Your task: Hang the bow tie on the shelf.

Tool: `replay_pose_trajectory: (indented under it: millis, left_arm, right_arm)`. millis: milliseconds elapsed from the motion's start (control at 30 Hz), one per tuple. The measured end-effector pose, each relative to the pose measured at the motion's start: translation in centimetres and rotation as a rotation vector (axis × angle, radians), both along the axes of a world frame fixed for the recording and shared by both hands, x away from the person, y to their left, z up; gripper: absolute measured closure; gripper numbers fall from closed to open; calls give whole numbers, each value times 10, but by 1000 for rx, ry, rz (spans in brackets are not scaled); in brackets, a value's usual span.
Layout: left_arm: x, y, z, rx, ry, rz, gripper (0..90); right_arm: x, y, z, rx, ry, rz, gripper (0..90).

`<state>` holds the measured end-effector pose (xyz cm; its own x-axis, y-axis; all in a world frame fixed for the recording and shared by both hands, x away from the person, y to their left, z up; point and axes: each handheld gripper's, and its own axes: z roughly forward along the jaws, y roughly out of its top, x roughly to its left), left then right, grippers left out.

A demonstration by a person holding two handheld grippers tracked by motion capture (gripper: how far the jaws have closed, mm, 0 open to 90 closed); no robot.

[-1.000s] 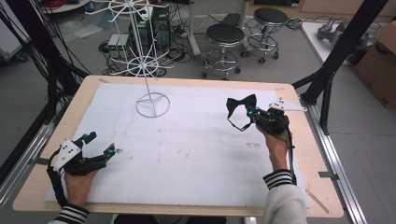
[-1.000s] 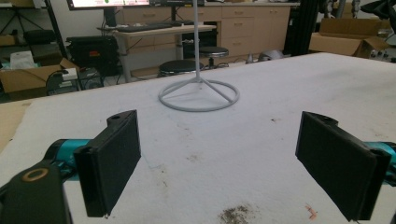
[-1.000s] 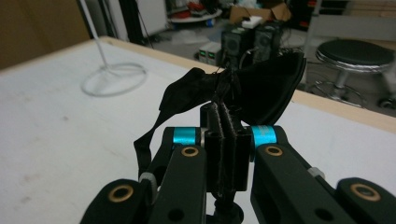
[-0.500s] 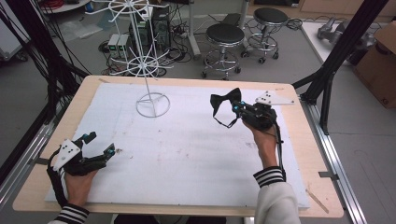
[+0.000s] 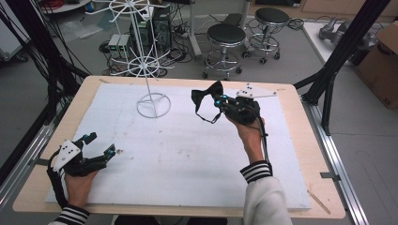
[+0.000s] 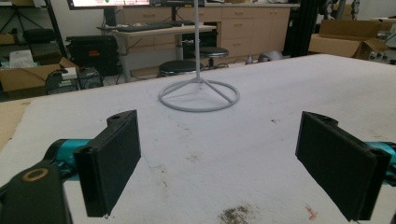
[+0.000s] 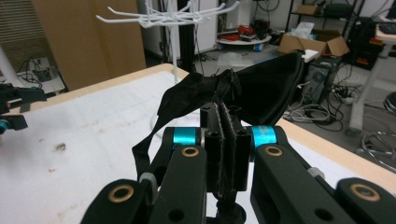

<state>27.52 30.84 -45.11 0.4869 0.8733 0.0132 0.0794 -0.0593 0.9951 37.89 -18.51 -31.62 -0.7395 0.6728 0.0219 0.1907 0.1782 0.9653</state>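
Note:
A black bow tie (image 5: 208,96) hangs in the air over the back middle of the table, with my right gripper (image 5: 219,101) shut on it. In the right gripper view the bow tie (image 7: 252,86) spreads above the shut right gripper (image 7: 227,116), and its strap loops down to the left. A white wire hanging rack (image 5: 151,70) stands on a ring base at the back left, a little left of the bow tie. My left gripper (image 5: 99,146) rests open near the front left of the table. In its own view the left gripper (image 6: 219,156) holds nothing and faces the rack base (image 6: 198,95).
A white mat (image 5: 187,154) covers the wooden table (image 5: 300,154). A small dark smudge (image 6: 236,214) lies on the mat by the left gripper. Black frame posts (image 5: 340,51) stand at the table's sides. Stools (image 5: 226,35) and cables sit on the floor behind.
My right gripper has carried the bow tie to the left, toward the wire rack. The left gripper has stayed where it was, still open.

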Motion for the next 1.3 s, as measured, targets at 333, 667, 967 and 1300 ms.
replay_pose_trajectory:
  millis: [333,667,967,1300]
  left_arm:
    - [0,0,0,-7,1,3,144]
    - [0,0,0,-7,1,4,144]
    - [0,0,0,-2,1,2,144]
    - [0,0,0,-1,1,-1,144]
  right_arm:
    - [6,35,11,23,-15,74,879]
    - [12,65,22,47,-39,122,879]
    - [21,91,32,49,-52,151,879]
    - [29,115,40,51,-75,165,878]
